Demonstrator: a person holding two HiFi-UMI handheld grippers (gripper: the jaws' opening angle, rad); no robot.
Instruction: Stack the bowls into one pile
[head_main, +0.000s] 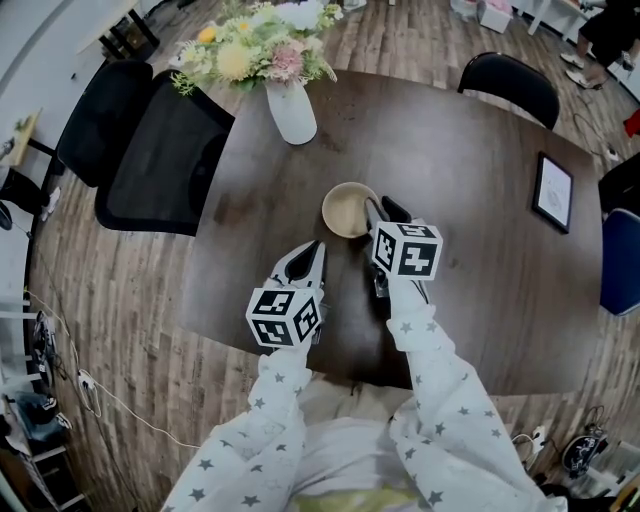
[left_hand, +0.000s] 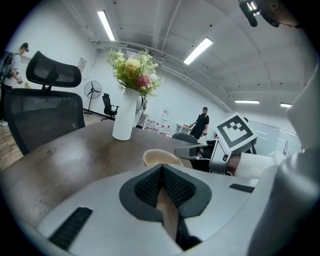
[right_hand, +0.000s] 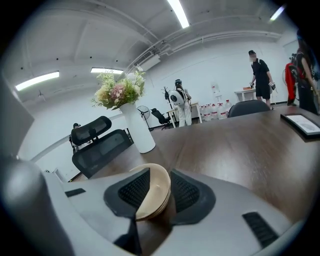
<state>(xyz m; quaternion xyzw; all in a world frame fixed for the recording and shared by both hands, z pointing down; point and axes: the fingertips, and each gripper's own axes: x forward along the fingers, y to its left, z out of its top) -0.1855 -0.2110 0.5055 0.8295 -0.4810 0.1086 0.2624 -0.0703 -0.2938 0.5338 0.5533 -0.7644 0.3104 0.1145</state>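
A pile of beige bowls (head_main: 348, 210) sits upright near the middle of the dark wooden table (head_main: 480, 280). My right gripper (head_main: 384, 208) reaches its right rim. In the right gripper view the rim of the bowls (right_hand: 152, 192) lies between the two black pads, with a gap on the right pad's side, so the right gripper (right_hand: 159, 173) is open around it. My left gripper (head_main: 316, 247) rests a short way in front and to the left of the pile, shut on nothing. From the left gripper view the bowls (left_hand: 162, 157) stand just beyond the left gripper (left_hand: 162, 168).
A white vase of flowers (head_main: 290, 110) stands at the table's far left. A framed picture (head_main: 553, 192) lies flat at the right. Black chairs (head_main: 165, 150) (head_main: 510, 80) stand at the left and far edges. People stand in the background.
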